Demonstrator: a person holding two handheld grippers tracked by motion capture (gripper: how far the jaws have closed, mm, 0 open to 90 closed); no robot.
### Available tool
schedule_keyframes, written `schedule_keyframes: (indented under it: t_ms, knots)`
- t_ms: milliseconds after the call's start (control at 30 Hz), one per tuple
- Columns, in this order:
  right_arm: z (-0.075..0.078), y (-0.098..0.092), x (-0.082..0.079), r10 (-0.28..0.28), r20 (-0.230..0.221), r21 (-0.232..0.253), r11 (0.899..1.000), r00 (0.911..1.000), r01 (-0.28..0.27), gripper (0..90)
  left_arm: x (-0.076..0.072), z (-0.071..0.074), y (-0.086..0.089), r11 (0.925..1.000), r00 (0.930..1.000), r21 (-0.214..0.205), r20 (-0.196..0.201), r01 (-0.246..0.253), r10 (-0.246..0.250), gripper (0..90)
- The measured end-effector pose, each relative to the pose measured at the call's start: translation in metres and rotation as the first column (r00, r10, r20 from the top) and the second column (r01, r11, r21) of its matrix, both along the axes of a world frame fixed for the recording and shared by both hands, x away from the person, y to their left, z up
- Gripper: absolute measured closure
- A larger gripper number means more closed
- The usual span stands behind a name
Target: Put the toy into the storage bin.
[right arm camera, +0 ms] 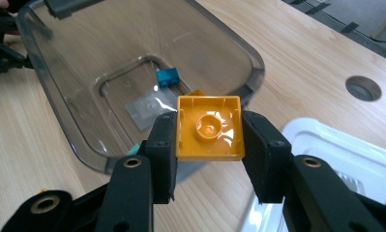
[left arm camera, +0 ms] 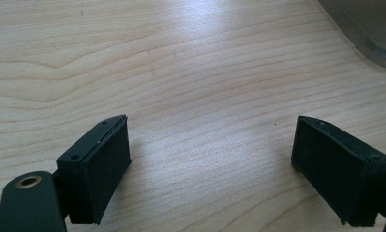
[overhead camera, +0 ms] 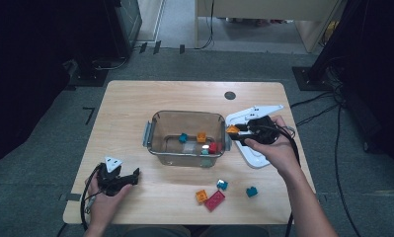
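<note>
My right gripper point(right arm camera: 209, 140) is shut on an orange brick point(right arm camera: 209, 126), hollow underside toward the camera, held in the air at the right rim of the clear plastic bin point(right arm camera: 251, 72). From above, that gripper point(overhead camera: 235, 132) and its orange brick point(overhead camera: 232, 130) hang just right of the bin point(overhead camera: 155, 121). Inside the bin lie a teal brick point(overhead camera: 183, 138), an orange brick point(overhead camera: 201, 137) and a red brick point(overhead camera: 213, 147). My left gripper point(overhead camera: 135, 175) rests open on the table at the front left, with bare wood between its pads point(left arm camera: 106, 169).
A white lid point(overhead camera: 256, 155) lies under my right hand, right of the bin. Loose bricks sit on the front of the table: orange point(overhead camera: 201, 196), red point(overhead camera: 215, 200), and two teal ones point(overhead camera: 222, 184) point(overhead camera: 252, 191). A round grommet hole point(overhead camera: 229, 95) is at the back.
</note>
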State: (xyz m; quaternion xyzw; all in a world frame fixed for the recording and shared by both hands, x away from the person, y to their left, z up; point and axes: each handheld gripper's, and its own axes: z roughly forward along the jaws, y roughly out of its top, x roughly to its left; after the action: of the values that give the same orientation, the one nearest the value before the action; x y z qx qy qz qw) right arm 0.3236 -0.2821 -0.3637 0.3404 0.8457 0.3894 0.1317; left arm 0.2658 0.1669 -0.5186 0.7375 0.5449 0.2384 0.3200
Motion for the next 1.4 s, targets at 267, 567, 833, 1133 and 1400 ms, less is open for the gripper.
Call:
schedule_keyframes:
  t_ms: [267, 567, 833, 1133, 1400]
  knots:
    - [0.002, 0.025, 0.009, 0.044, -0.004, -0.01, 0.999, 0.999, -0.044, 60.3, 0.0, 0.0, 0.0, 1.0, 1.0, 0.0, 0.0, 0.0, 0.0, 13.2]
    - [-0.007, 0.051, 0.018, 0.084, -0.029, -0.032, 0.996, 0.996, -0.085, 60.3, 0.0, 0.0, 0.0, 1.0, 1.0, 0.0, 0.0, 0.0, 0.0, 13.2]
    - [-0.018, 0.073, 0.025, 0.106, -0.077, -0.05, 0.993, 0.9914, -0.11, 60.2, 0.0, 0.0, 0.0, 1.0, 1.0, 0.0, 0.0, 0.0, 0.0, 13.2]
    - [-0.027, 0.09, 0.031, 0.124, -0.133, -0.075, 0.988, 0.9833, -0.135, 59.3, 0.0, 0.0, 0.0, 1.0, 1.0, 0.002, -0.001, 0.001, -0.001, 13.2]
    - [-0.028, 0.092, 0.032, 0.115, -0.138, -0.077, 0.989, 0.9838, -0.126, 56.5, 0.0, 0.0, 0.0, 1.0, 1.0, 0.001, -0.001, 0.001, -0.001, 13.2]
